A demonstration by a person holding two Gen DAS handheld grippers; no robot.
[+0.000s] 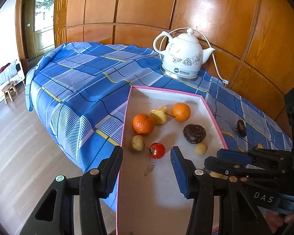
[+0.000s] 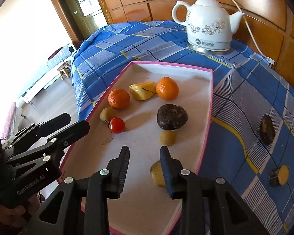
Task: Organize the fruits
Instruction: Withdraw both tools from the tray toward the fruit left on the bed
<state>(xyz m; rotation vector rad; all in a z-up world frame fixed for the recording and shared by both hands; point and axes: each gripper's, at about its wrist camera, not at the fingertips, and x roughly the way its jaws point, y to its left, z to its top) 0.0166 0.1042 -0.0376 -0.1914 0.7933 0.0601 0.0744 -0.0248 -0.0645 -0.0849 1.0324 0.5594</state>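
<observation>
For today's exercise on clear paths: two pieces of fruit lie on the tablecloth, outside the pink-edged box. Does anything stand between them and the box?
Only the box's own low pink rim. The dark fruit and the cut yellow piece lie on bare tablecloth beside it, with nothing visible between. The kettle stands farther back, off that path.

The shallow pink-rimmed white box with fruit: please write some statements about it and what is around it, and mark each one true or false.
1. Two round orange mandarins lie inside the shallow pink-rimmed white box. True.
2. The small red tomato lies outside the box, on the cloth. False: it lies inside the box.
3. A dark brown fruit piece lies on the blue checked tablecloth, outside the box. True.
4. The white ceramic floral kettle stands inside the box. False: it stands on the tablecloth behind it.
5. The right claw grips a mandarin. False: nothing is between its fingers.
</observation>
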